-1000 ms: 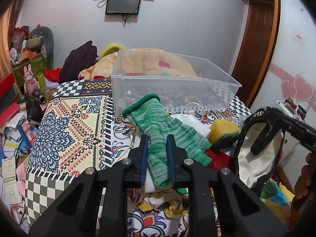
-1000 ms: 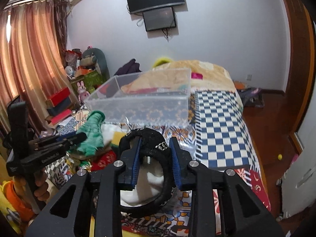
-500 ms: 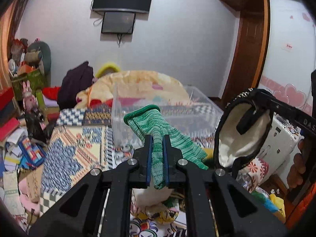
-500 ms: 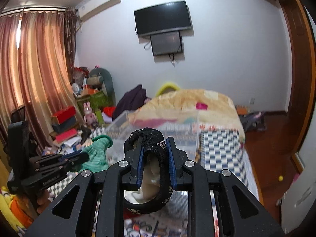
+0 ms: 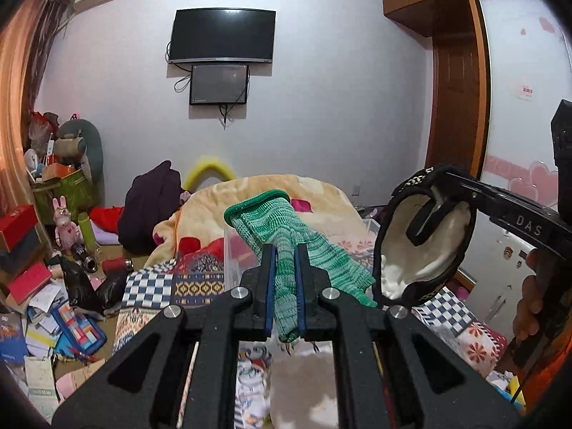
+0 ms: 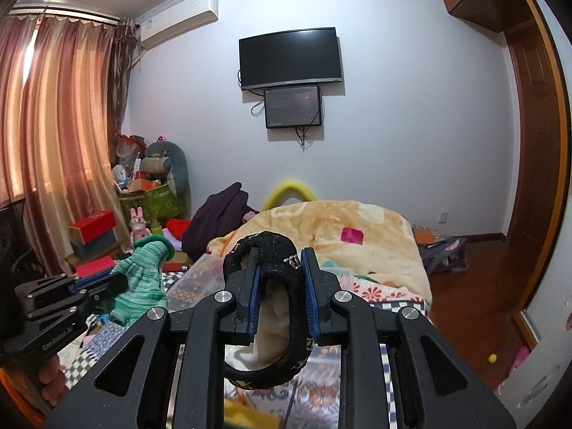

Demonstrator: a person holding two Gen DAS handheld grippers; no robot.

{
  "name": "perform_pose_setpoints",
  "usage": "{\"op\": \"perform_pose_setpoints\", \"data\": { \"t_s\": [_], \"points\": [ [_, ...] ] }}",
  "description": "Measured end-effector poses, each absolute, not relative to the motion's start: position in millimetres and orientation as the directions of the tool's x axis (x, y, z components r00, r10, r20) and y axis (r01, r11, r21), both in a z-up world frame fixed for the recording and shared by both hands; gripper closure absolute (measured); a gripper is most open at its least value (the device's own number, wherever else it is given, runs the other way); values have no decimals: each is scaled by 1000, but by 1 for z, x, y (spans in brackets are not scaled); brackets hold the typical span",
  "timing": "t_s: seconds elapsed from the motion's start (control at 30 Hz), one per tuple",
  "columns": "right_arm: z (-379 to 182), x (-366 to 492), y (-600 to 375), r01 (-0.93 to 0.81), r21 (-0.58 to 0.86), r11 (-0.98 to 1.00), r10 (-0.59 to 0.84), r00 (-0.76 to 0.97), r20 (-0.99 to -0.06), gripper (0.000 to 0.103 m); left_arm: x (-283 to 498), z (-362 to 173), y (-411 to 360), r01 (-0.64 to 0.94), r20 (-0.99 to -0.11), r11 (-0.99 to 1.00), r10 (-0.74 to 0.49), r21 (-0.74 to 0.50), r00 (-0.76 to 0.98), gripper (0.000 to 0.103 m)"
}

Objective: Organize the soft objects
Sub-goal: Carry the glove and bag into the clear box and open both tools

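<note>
Gripping, left tongs [image 5: 285, 286]: the blue pads are pinching the green knit glove [image 5: 286, 236] between them; the cuff is rising above and ahead of the tips while the knit fingers are trailing off to the right and one end is hanging below the pads.
Gripping, right tongs [image 6: 280, 293]: the pads are clamping the black band of the black fleece-lined slipper [image 6: 275, 307]; its rim is arching over the tips and the pale lining is sagging beneath them.
Cross-view, left camera: the right tongs [image 5: 434, 211] are showing side-on at the right edge, with the slipper [image 5: 422, 246] dangling mouth-open, just beside the glove but apart from it.
Cross-view, right camera: the left tongs [image 6: 118, 280] are entering from the lower left, carrying the glove [image 6: 143, 282] upright.
Clear plastic bin [image 5: 239, 257]: sitting on the bed [image 5: 200, 282] behind the glove, with only one corner and wall showing; in the right view its rim [image 6: 200, 268] is barely readable between the two tongs.
Hidden: the bin's interior is being blocked by the glove and the tong bodies; the lower bedding is blurring out beneath both tools.
Cut off: the holding hand [image 5: 532, 304] is appearing only partly at the frame edge.
</note>
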State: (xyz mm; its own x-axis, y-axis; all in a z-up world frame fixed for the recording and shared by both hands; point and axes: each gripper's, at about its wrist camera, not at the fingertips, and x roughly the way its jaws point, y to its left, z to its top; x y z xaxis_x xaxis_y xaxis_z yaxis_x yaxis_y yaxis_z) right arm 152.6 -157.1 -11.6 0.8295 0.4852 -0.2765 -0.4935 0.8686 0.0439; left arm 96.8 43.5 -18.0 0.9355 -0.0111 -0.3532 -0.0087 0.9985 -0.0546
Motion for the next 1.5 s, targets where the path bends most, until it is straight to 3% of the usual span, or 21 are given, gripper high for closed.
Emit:
{"op": "perform_pose_setpoints", "data": {
  "t_s": [0.4, 0.77, 1.13, 1.23, 1.37, 1.5],
  "points": [
    [-26, 189, -149, -426, 40, 904, 416, 855, -308, 84, 155, -46, 44, -14, -443, 1000, 1, -26, 897, 94],
    [-57, 217, -136, -437, -30, 899, 367, 789, -492, 84, 198, -83, 47, -15, -579, 999, -4, -28, 816, 94],
    [-74, 237, -130, -453, -44, 890, 331, 710, -622, 82, 198, -84, 47, 14, -613, 998, -51, -64, 788, 93],
    [-78, 236, -129, -453, -70, 889, 310, 705, -638, 75, 193, -80, 46, 24, -608, 997, -66, -76, 791, 86],
    [-73, 227, -131, -448, -111, 887, 289, 727, -622, 36, 182, -72, 46, 35, -591, 996, -77, -83, 803, 76],
    [-55, 209, -138, -416, -143, 898, 279, 791, -545, 23, 165, -62, 46, 41, -562, 997, -75, -72, 824, 66]
  ]
}}
